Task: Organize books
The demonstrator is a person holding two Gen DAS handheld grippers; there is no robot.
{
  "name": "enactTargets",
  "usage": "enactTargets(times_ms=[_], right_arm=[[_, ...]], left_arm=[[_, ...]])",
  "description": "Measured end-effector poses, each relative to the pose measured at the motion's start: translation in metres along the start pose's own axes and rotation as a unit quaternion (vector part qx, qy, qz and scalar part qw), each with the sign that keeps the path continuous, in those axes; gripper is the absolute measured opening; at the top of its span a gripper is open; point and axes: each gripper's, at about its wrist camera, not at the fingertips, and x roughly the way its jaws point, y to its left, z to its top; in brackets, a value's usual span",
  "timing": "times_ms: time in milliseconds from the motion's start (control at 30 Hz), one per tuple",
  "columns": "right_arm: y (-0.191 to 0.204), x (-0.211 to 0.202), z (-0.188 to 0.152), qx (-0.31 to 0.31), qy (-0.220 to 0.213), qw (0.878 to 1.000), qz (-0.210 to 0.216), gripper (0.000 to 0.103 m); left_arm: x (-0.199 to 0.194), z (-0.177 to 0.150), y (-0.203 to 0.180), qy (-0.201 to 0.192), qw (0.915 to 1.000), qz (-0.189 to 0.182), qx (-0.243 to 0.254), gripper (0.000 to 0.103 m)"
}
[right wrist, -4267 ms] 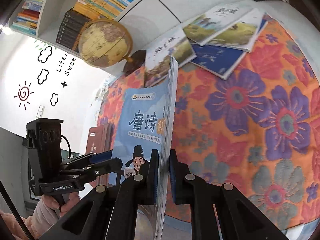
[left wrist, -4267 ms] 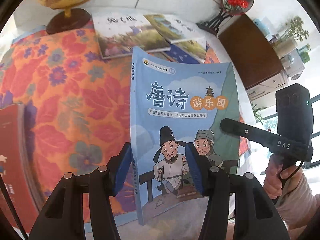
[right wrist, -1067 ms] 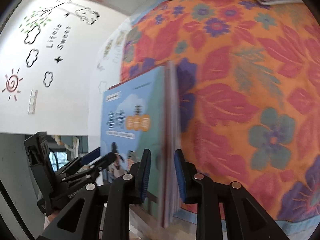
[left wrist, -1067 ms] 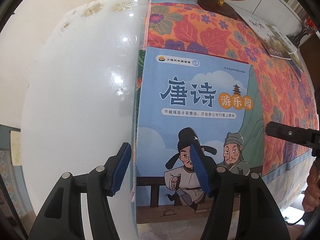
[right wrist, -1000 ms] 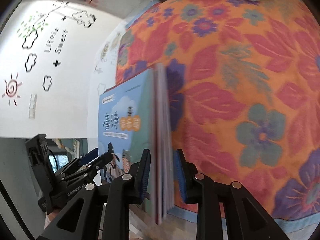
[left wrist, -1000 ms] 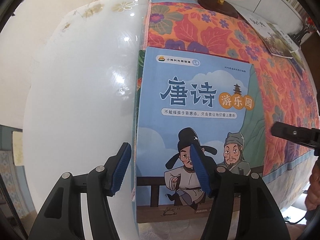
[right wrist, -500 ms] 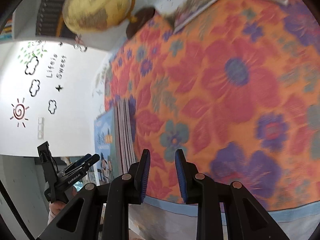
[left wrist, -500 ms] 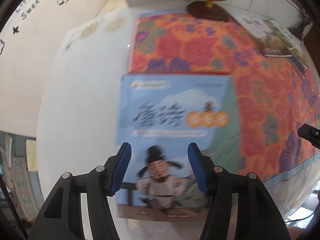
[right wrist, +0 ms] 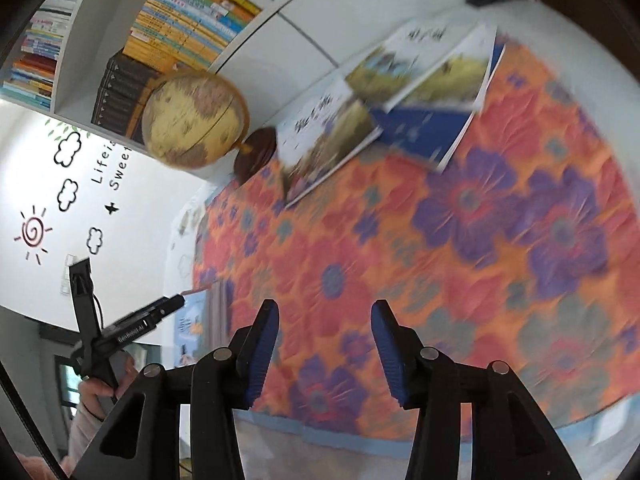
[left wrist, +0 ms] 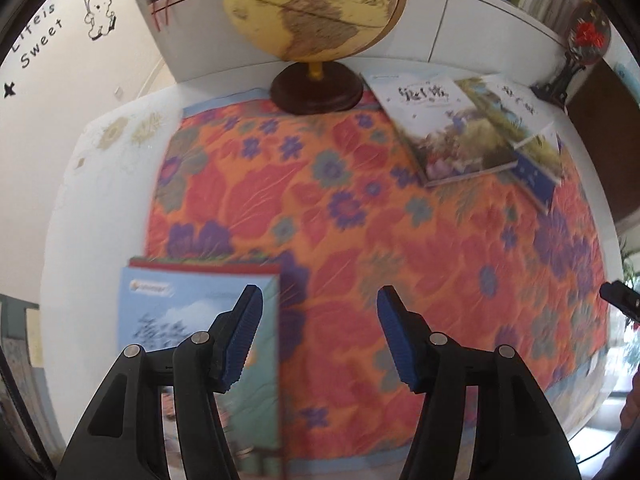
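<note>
Blue book (left wrist: 192, 320) now released onto the stack at the left of the surface (left wrist: 360, 240), clear of both tongs. Left tongs (left wrist: 318, 336) half open, empty; right tongs (right wrist: 324, 350) just opened, empty, freed for the scattered books (left wrist: 452, 128) by the globe (left wrist: 316, 4).

Black lettering "Lifeis Sweet" (left wrist: 36, 42) stood on the white wall, partly cut off in the right wrist view. The left gripper (right wrist: 136, 326) bore a white brand name, roughly "GenRobot.AI". Titles on the books (left wrist: 440, 120) near the cloth's far edge and on the blue book (left wrist: 192, 320) were too blurred to read.
</note>
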Motion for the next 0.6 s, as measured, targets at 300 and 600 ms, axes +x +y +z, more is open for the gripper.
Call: enactTargets(times_ms=[300,600], right_arm=[[-0.021,0.007,0.113,-0.088,-0.018,0.995,-0.036,0.057],[-0.022,0.121,0.159,-0.084,0.003,0.996,-0.037,0.043]], left_arm=[[0.056,0.058,-0.049,-0.006,0.9943,-0.055,-0.091,0.058],[0.130,0.076,-0.074,-0.001,0.9881,-0.059,-0.142,0.058]])
